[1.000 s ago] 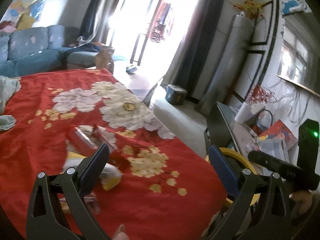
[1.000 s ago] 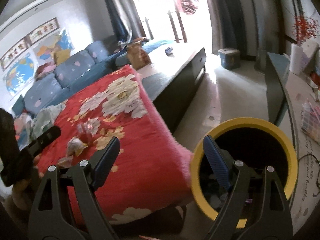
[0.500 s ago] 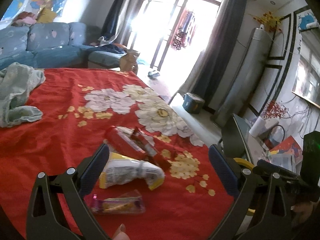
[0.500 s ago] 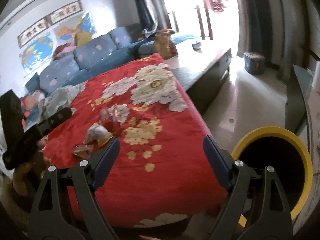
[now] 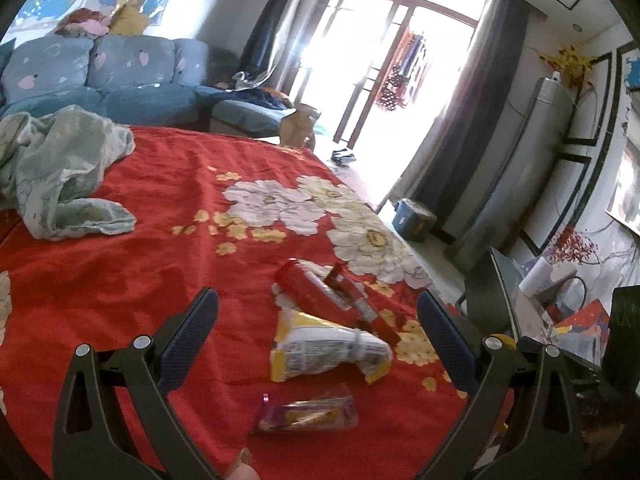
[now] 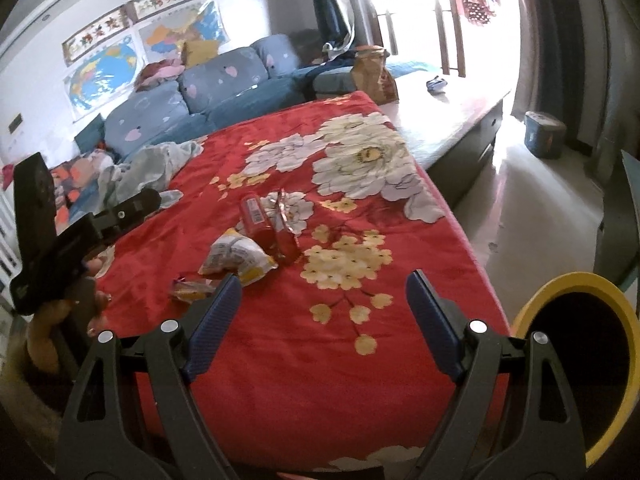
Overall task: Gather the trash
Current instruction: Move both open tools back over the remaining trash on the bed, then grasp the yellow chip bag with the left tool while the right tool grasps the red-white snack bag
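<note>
Three pieces of trash lie together on a red flowered cloth: a red wrapper, a white and yellow snack bag and a small purple and yellow wrapper. My left gripper hangs open just above them, nothing between its fingers. In the right wrist view the red wrapper, the snack bag and the small wrapper lie ahead to the left. My right gripper is open and empty over the cloth's near part. A yellow-rimmed bin stands at the right.
A pale green cloth lies crumpled at the far left of the table. A blue sofa stands behind it. A brown paper bag stands on the bare far end of the table. A dark side table is at the right.
Both views have swung left, from the bin toward the table. The trash has come into clear view between my left fingers; the bin has slid to the right edge. Both grippers stayed open.
</note>
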`<state>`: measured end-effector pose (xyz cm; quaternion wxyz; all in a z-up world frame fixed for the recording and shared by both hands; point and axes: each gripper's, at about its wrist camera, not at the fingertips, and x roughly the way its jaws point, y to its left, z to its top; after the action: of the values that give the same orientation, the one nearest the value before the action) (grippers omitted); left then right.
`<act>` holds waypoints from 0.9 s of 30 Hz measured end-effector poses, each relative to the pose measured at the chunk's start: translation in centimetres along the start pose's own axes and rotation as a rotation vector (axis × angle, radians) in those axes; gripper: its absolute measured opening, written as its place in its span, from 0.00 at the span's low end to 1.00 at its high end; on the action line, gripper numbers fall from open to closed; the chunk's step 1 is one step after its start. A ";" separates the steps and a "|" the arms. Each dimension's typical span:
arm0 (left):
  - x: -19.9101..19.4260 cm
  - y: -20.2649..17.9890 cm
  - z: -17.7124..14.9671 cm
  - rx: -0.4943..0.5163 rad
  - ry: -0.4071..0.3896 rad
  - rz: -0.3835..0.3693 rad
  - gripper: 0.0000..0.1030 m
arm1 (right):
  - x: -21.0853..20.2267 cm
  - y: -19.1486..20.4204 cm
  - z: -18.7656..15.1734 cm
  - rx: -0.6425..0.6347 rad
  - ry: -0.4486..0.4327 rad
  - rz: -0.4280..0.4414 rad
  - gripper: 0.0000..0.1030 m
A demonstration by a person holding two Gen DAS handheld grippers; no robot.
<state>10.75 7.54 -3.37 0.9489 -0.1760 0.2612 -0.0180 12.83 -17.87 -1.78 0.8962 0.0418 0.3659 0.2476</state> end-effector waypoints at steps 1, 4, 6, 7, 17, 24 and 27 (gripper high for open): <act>0.1 0.3 0.0 -0.005 0.004 0.006 0.94 | 0.2 0.3 0.1 -0.008 0.001 0.000 0.75; 0.2 1.3 -0.1 -0.025 0.020 0.019 0.94 | 0.8 0.7 0.4 -0.024 0.007 0.000 0.74; 0.5 2.0 -0.1 -0.038 0.033 0.021 0.94 | 1.2 0.9 0.5 -0.027 0.012 0.005 0.74; 0.7 2.4 -0.1 -0.042 0.040 0.019 0.93 | 1.6 1.1 0.7 -0.032 0.017 0.007 0.74; 3.2 4.3 -1.2 -0.069 0.150 -0.046 0.81 | 5.5 1.3 1.7 -0.039 0.068 0.010 0.55; 5.2 4.1 -1.7 -0.075 0.231 -0.107 0.69 | 8.4 1.0 2.4 -0.029 0.117 0.032 0.36; 6.2 4.4 -1.8 -0.101 0.269 -0.135 0.63 | 9.9 1.1 2.7 -0.021 0.137 0.054 0.30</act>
<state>14.90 10.34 -9.34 0.8920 -0.2367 0.3739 -0.0917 20.23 -11.97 -5.81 0.8623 0.0254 0.4226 0.2778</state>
